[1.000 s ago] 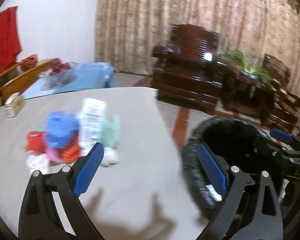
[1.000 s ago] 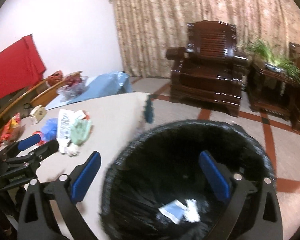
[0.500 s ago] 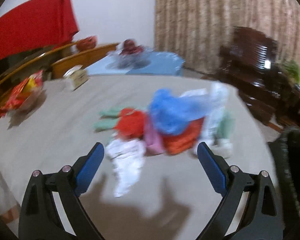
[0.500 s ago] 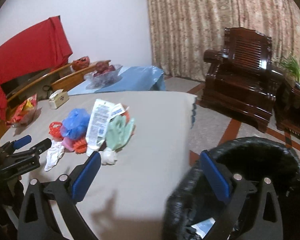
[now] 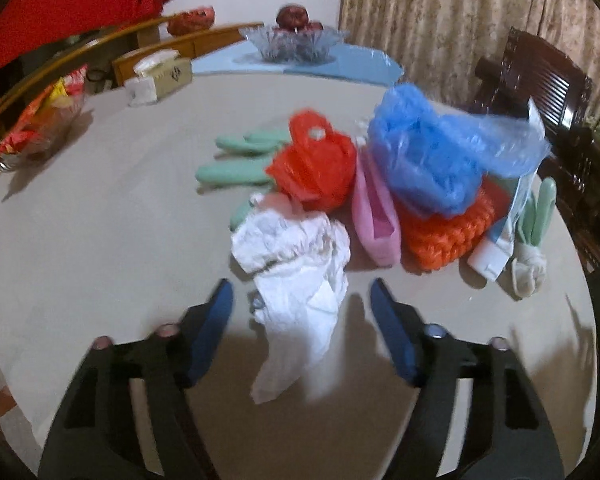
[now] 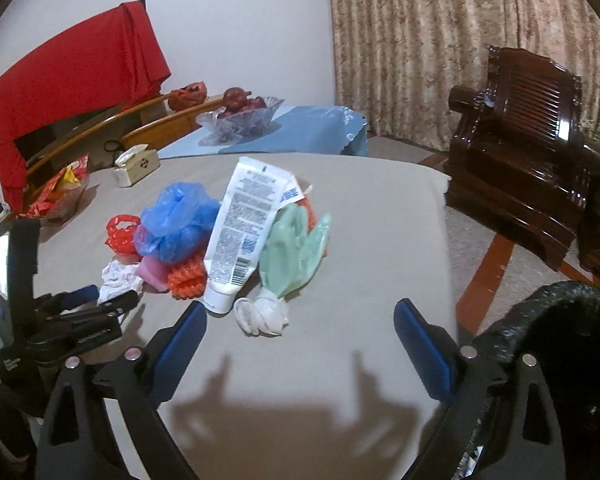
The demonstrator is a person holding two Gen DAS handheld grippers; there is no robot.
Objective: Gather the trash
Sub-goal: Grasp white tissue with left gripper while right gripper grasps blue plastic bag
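Left gripper low in the frame, blue pads either side of the crumpled white plastic bag, jaws just been closing in but not yet pressing on it. Right gripper spread wide over bare grey tabletop, nothing between the pads. Trash heaped mid-frame: red plastic bag, blue plastic bag on top, pink piece, orange woven bundle, white tube lying label-up, green rubber glove with a knotted white wad at its near end. Black-lined bin at lower right. Tissue box and glass fruit bowl upper left.
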